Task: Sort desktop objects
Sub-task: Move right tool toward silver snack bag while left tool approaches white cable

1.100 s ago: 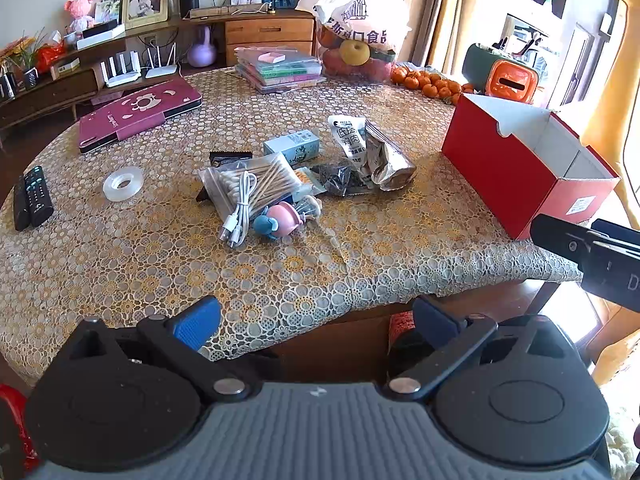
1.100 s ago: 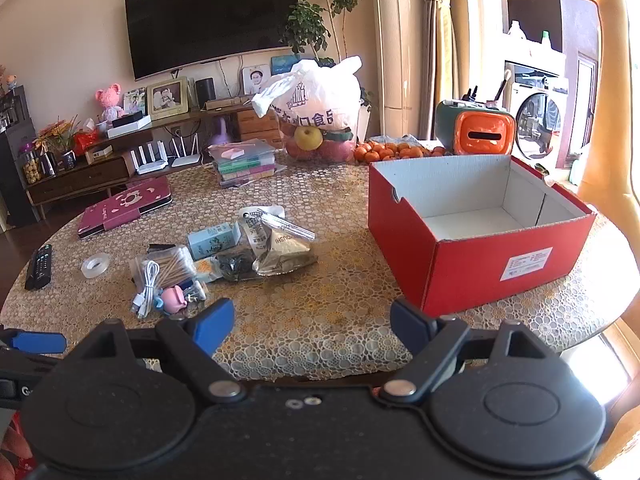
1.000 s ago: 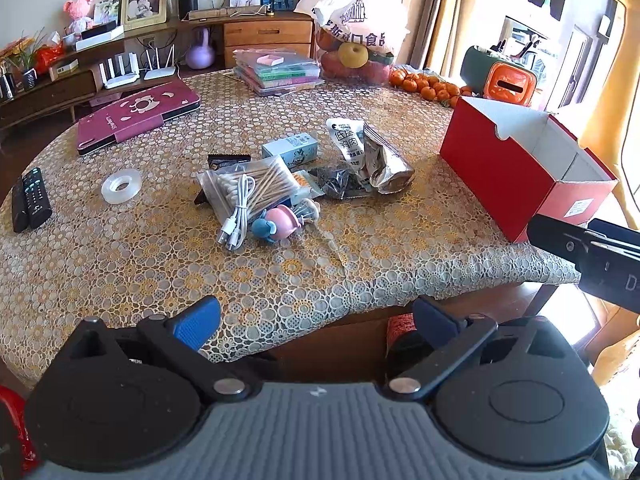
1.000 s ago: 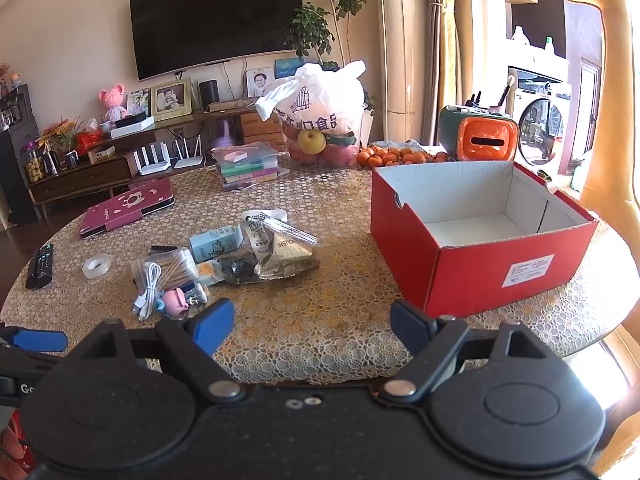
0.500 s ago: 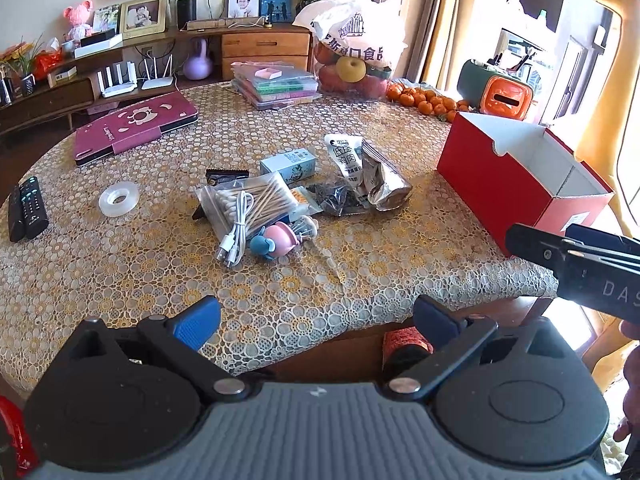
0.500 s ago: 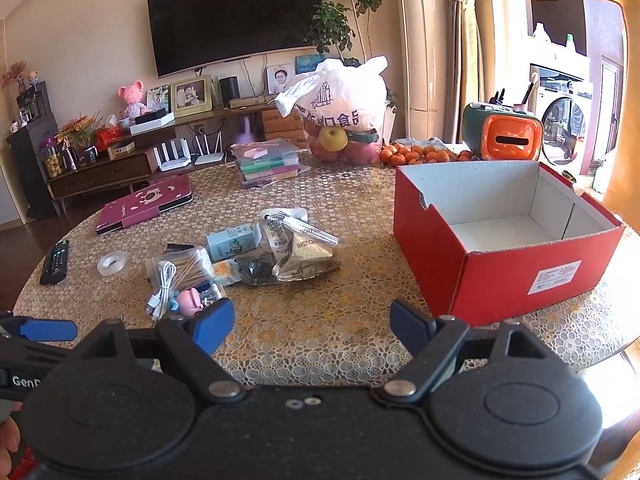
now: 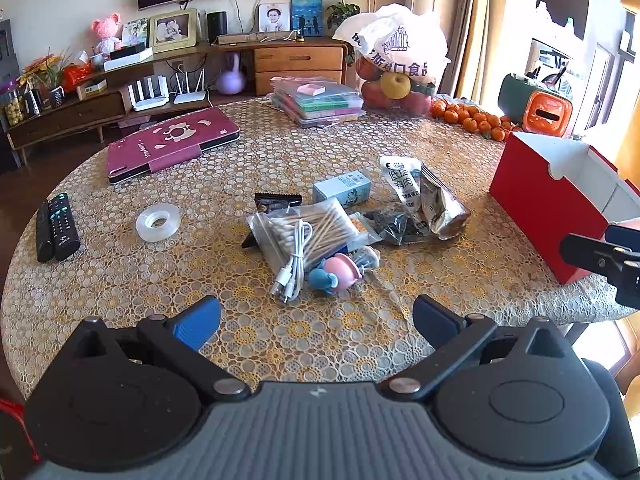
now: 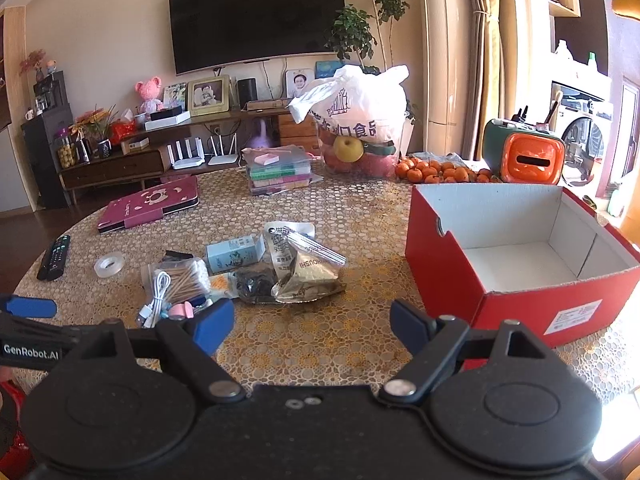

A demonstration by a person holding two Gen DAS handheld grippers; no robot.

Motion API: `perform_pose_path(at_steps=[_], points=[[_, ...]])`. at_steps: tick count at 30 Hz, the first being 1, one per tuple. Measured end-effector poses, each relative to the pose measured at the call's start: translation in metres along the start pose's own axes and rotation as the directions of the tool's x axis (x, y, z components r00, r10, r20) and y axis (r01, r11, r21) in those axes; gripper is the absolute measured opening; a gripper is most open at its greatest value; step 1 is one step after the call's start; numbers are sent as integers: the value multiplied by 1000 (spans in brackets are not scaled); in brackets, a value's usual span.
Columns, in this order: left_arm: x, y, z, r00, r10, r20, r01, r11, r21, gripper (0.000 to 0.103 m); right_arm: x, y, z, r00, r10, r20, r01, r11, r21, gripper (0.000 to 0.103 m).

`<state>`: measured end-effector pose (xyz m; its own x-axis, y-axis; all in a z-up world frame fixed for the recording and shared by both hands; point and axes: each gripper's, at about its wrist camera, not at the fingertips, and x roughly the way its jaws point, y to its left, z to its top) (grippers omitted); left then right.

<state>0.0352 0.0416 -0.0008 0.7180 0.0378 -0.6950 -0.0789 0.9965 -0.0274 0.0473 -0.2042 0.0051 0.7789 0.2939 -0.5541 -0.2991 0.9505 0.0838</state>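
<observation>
A heap of small items lies mid-table: a bag of cotton swabs [image 7: 310, 228], a white cable [image 7: 294, 266], a pink and blue toy [image 7: 336, 274], a blue carton [image 7: 342, 188], snack packets [image 7: 428, 196] and a tape roll [image 7: 157, 222]. An open, empty red box [image 8: 516, 256] stands to the right. My left gripper [image 7: 316, 320] is open and empty above the near table edge, short of the heap. My right gripper [image 8: 312, 326] is open and empty, near the table edge between the heap and the box.
Two remotes [image 7: 54, 226] lie at the left edge. A maroon tablet case [image 7: 172, 144], stacked folders [image 7: 316, 100], a fruit bag [image 7: 394, 60], tangerines [image 7: 472, 118] and an orange and green holder [image 7: 534, 106] stand at the back.
Both grippers have moved forward over the table edge toward the heap and box. Their jaws stay open. Nothing on the table has moved.
</observation>
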Motion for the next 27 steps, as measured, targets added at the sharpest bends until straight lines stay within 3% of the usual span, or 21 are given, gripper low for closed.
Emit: perform_pose_path(at_steps=[7, 18, 27], points=[[10, 16, 12, 1000, 7, 18, -7, 999, -33, 102, 19, 2, 7, 1000, 12, -17, -13, 998, -66, 85], [37, 17, 18, 1000, 5, 16, -5, 1000, 23, 102, 64, 1, 23, 999, 24, -44, -28, 996, -85, 85], [62, 17, 23, 999, -47, 9, 47, 998, 38, 99, 109, -1, 29, 995, 44, -90, -54, 993, -108, 85]])
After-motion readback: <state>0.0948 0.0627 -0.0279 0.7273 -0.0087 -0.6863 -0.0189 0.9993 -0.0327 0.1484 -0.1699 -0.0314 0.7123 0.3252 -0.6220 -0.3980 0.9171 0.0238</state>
